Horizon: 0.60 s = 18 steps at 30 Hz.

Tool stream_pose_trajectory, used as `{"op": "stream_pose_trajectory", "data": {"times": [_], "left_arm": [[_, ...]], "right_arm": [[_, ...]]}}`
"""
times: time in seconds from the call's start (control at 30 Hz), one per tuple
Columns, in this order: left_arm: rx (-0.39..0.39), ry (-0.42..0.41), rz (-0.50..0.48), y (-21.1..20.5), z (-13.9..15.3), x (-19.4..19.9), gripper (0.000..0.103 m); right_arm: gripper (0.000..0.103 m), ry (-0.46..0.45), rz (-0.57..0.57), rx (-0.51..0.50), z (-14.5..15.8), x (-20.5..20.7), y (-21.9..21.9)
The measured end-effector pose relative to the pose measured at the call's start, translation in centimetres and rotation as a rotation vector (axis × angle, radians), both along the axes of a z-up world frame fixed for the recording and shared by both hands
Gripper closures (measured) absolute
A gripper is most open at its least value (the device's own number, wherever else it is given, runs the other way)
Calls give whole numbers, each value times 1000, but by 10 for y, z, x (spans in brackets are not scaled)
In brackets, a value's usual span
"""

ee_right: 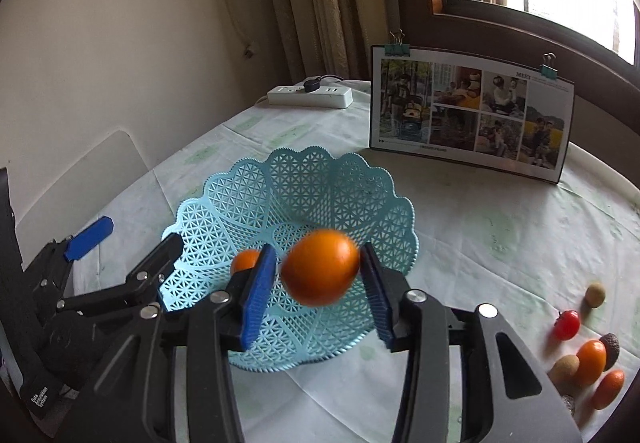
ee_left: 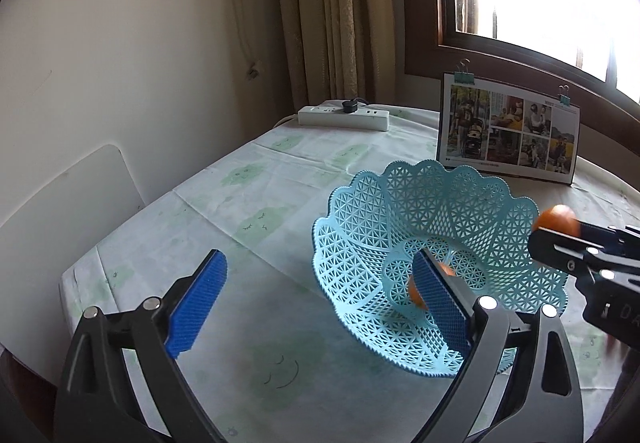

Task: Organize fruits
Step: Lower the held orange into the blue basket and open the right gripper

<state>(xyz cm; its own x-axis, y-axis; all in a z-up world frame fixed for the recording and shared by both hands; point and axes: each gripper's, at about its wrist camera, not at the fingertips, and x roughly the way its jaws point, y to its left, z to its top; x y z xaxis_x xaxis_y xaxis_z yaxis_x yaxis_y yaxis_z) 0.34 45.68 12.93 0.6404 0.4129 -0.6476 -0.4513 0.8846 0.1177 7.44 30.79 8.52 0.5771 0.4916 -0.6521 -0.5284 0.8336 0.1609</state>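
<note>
A light blue lattice basket (ee_left: 360, 203) (ee_right: 300, 179) stands on the table with one small orange (ee_right: 245, 261) (ee_left: 416, 293) in it. My right gripper (ee_right: 318, 255) (ee_left: 548, 233) hovers over the basket, its jaws apart. A bigger orange (ee_right: 320, 271) (ee_left: 558, 219) sits blurred between the blue pads (ee_right: 260, 283), with thin gaps on both sides. My left gripper (ee_left: 320, 263) (ee_right: 140, 233) is wide open and holds nothing; its right finger reaches over the basket's rim. More fruit lies at the right: a red tomato (ee_right: 567, 324), an orange (ee_right: 591, 361) and several others.
A photo board (ee_right: 472, 115) (ee_left: 508, 131) stands behind the basket by the window. A white power strip (ee_left: 344, 117) (ee_right: 310, 95) lies at the far table edge. A white chair back (ee_left: 60, 211) is left of the table.
</note>
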Motion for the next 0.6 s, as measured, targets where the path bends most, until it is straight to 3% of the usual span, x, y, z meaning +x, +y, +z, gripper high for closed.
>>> {"op": "stream_pose_trajectory", "data": {"times": [0.6], "left_arm": [[29,-1,-34,-24,9,3,4]], "right_arm": [[42,-7,-117,7,-4,-13,-59]]}}
